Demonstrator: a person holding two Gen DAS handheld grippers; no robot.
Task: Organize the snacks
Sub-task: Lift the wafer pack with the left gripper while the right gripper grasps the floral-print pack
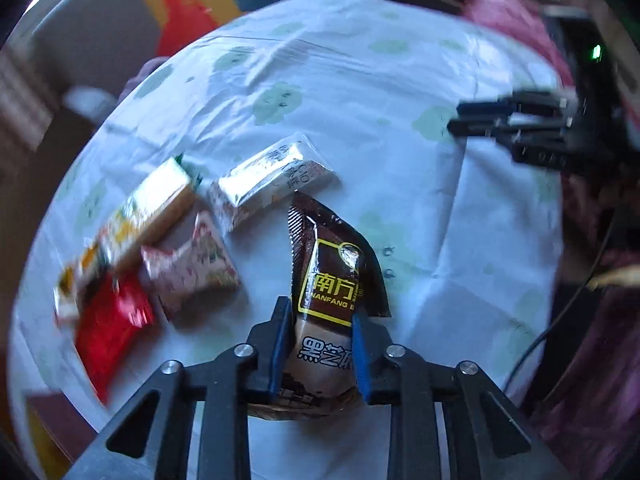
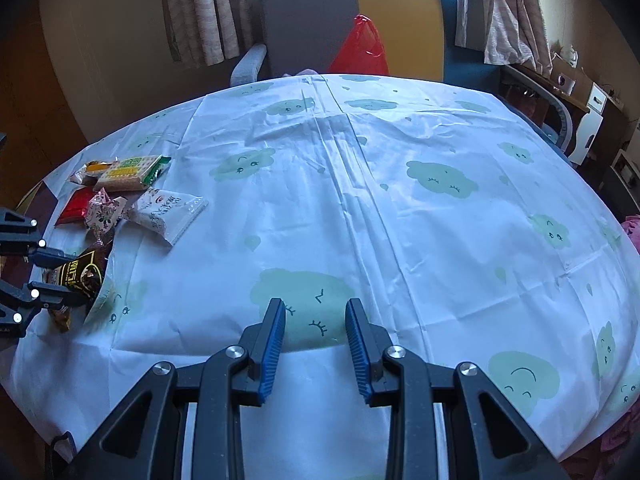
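Observation:
My left gripper point(image 1: 320, 308) is shut on a brown sesame-paste packet point(image 1: 332, 276), its blue pads pressing the packet's lower half just above the tablecloth. The right wrist view shows the same gripper point(image 2: 60, 276) and packet point(image 2: 80, 274) at the far left. Beyond them lies a cluster of snacks: a white packet point(image 1: 272, 184), a yellow-green cracker packet point(image 1: 156, 208), a floral packet point(image 1: 192, 268) and a red packet point(image 1: 108, 320). My right gripper point(image 2: 316, 304) hovers open over bare cloth, nothing between its fingers, well to the right of the snacks.
A round table is covered by a white cloth with green cloud prints point(image 2: 400, 200). Behind its far edge stands a grey and yellow chair point(image 2: 320, 20) holding a red plastic bag point(image 2: 362, 48). Shelves and boxes crowd the far right point(image 2: 588, 112).

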